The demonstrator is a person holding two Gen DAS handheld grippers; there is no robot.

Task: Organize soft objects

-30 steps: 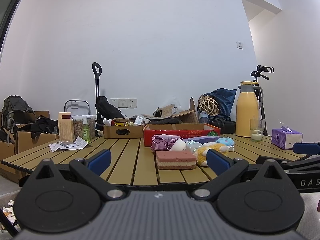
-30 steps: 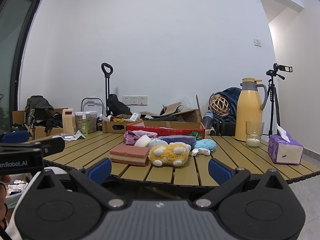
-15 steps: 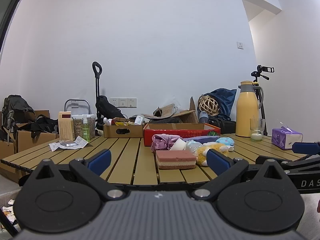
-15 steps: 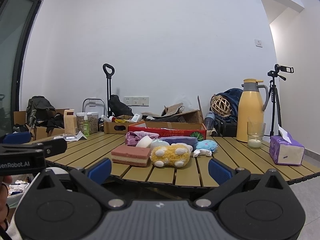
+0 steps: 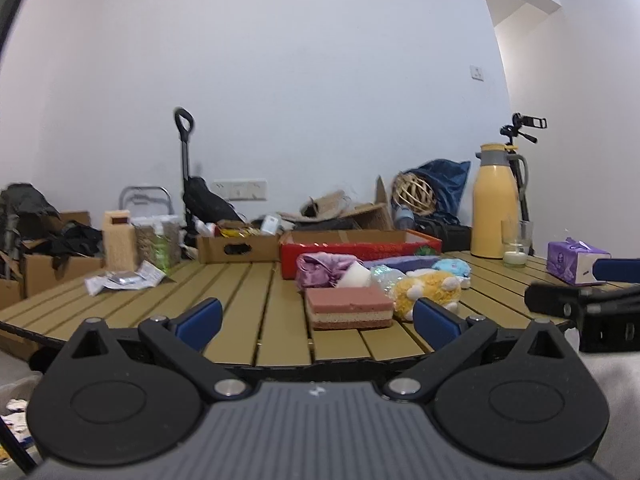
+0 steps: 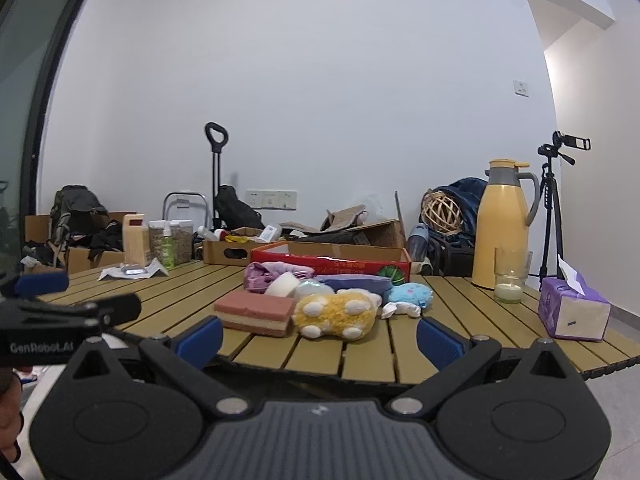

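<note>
Soft toys heaped mid-table, in front of the red box (image 6: 332, 263)

Layered sponge (image 6: 254, 313) touching yellow plush (image 6: 338, 313), blue plush (image 6: 412, 294) behind; tripod's legs (image 6: 554, 216) plain only from the right wrist; left gripper (image 5: 316, 316) and right gripper (image 6: 320, 334) level at the near edge of the slatted table (image 5: 240, 300), spread wide, holding nothing.

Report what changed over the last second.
The left gripper and right gripper crept slightly toward the slatted wooden table, still open and holding nothing. The pink layered sponge, yellow plush toy and red cardboard box stayed put.
</note>
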